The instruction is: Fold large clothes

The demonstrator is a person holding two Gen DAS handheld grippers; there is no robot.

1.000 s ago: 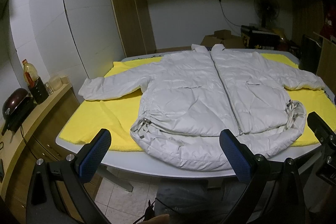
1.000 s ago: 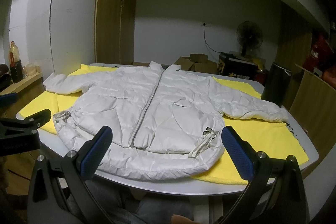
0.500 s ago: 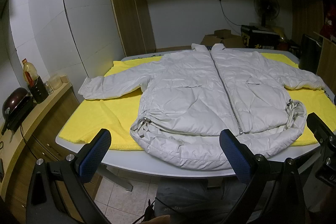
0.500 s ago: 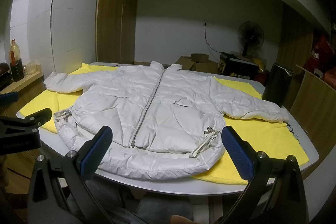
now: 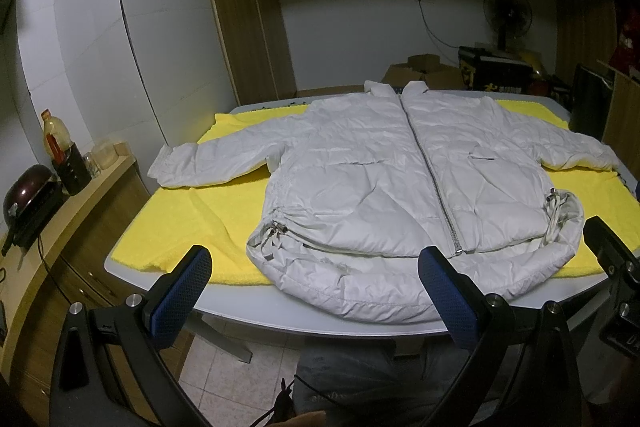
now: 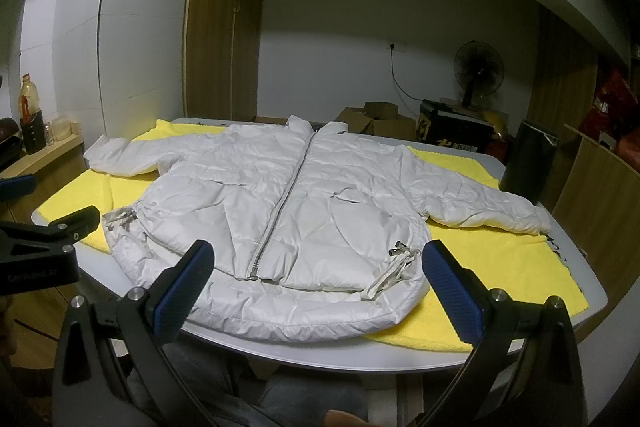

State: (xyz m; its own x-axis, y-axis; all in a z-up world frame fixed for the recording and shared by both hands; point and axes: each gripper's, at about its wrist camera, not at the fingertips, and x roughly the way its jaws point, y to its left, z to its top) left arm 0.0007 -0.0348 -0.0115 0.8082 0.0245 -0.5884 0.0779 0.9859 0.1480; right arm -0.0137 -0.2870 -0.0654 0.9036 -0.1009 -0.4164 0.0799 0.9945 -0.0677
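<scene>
A white puffer jacket (image 5: 384,183) (image 6: 280,203) lies flat and zipped on a yellow towel (image 5: 192,219) (image 6: 500,259), with its collar at the far side, hem towards me and both sleeves spread outward. My left gripper (image 5: 316,283) hangs open in front of the hem's left half, short of the table edge, with nothing between its blue pads. Over the hem's right half my right gripper (image 6: 316,275) is likewise open and empty. The right gripper also shows at the right edge of the left wrist view (image 5: 612,259).
The towel covers a grey table (image 5: 248,307) (image 6: 440,355). A wooden counter (image 5: 24,267) with a bottle (image 5: 54,135) and a dark appliance (image 5: 28,195) stands left. A black bin (image 6: 528,163), fan (image 6: 478,71) and cardboard boxes (image 6: 376,119) lie beyond the table. A person's legs (image 5: 360,379) are under the near edge.
Both views have crept very slightly; the jacket sits a touch lower in the right wrist view. The jacket itself has not moved and both grippers stay open.
</scene>
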